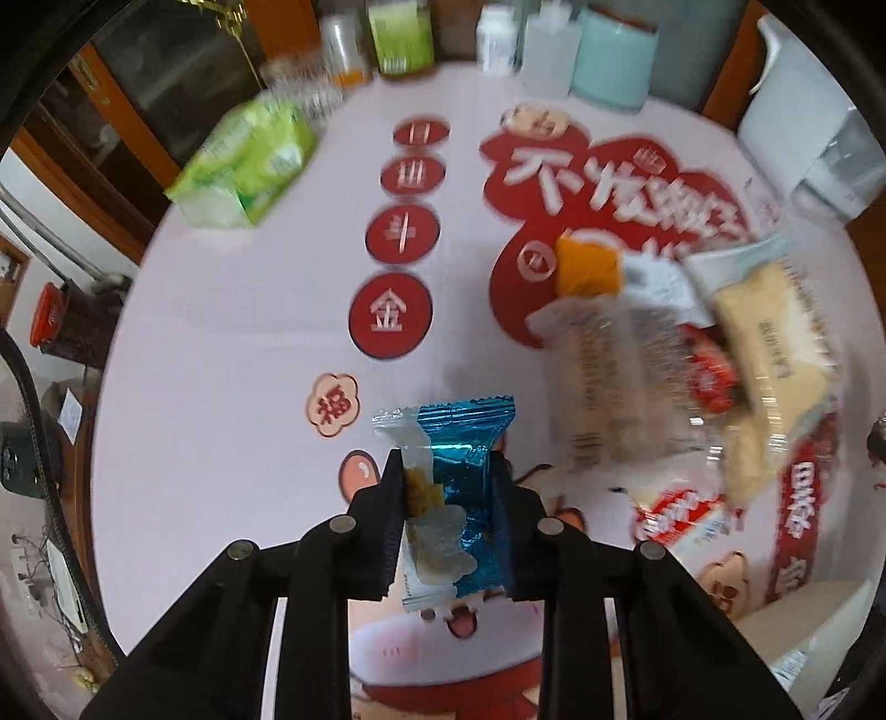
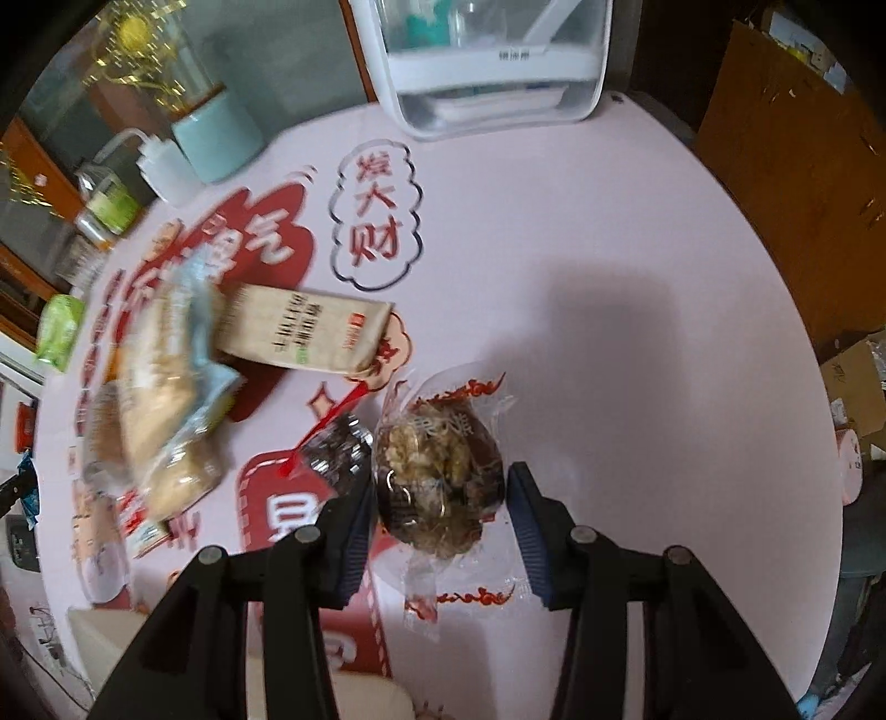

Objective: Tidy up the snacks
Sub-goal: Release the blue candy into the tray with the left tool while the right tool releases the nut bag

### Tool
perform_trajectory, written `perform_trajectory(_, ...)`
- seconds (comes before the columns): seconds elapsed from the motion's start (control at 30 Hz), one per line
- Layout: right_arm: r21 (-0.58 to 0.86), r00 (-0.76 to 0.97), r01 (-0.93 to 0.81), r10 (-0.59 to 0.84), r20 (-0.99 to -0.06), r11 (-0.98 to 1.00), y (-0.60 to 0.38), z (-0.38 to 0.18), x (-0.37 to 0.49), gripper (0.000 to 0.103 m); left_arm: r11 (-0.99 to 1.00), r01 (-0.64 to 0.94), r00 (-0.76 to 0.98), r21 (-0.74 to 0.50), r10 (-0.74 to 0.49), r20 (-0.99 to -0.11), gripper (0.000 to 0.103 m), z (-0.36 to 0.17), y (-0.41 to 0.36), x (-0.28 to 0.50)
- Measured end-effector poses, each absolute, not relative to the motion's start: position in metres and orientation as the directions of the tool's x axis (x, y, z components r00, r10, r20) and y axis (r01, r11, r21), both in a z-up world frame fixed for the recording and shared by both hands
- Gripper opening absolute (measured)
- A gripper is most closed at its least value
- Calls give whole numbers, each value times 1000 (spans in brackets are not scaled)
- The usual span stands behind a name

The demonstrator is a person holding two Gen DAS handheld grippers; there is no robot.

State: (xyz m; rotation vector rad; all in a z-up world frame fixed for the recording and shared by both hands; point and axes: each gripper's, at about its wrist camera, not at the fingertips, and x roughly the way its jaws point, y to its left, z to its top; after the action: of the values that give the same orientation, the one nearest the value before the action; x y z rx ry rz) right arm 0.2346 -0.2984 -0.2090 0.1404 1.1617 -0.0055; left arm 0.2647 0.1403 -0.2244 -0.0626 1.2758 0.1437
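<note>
My left gripper (image 1: 446,462) is shut on two small packets held side by side, a blue foil one (image 1: 470,437) and a clear one with yellowish pieces (image 1: 423,493), above the pink printed tablecloth (image 1: 221,332). My right gripper (image 2: 440,473) is shut on a clear-wrapped walnut-and-date snack (image 2: 437,471) with red serrated ends, held over the cloth (image 2: 609,277). A blurred pile of snack packets (image 1: 692,354) lies to the right in the left wrist view. In the right wrist view the pile (image 2: 166,387) is at the left, with a beige packet (image 2: 304,332) and a dark wrapper (image 2: 338,454) near it.
A green tissue pack (image 1: 249,160) lies at the table's far left. Bottles (image 1: 498,39) and a teal cup (image 2: 216,138) line the back edge. A white plastic container (image 2: 487,66) stands at the far edge. Cardboard boxes (image 2: 786,221) sit beyond the table's right side.
</note>
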Motion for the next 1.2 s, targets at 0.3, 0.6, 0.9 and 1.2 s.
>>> perform_trajectory(0.3,155,500,-80,174,-848,985,-264,-137,144,46,1000,-22,440,-6,4,-898,25,-125,79,177)
perform_trajectory(0.6,154,533,-270,281,-798,950,-221,-94,41,46,995,99,486,-18,-64,-871,26,-104,-8,72)
perform_trajectory(0.9,111,506,-206,203,-838,972,-200,-107,-1,47,977,209,490,37,-72,-869,26,-121,-51,29)
perform_trajectory(1.2,117,479,-74,138,-867,990,-180,-128,-18,47,967,247,468,67,-59,-882,26,-136,-39,23)
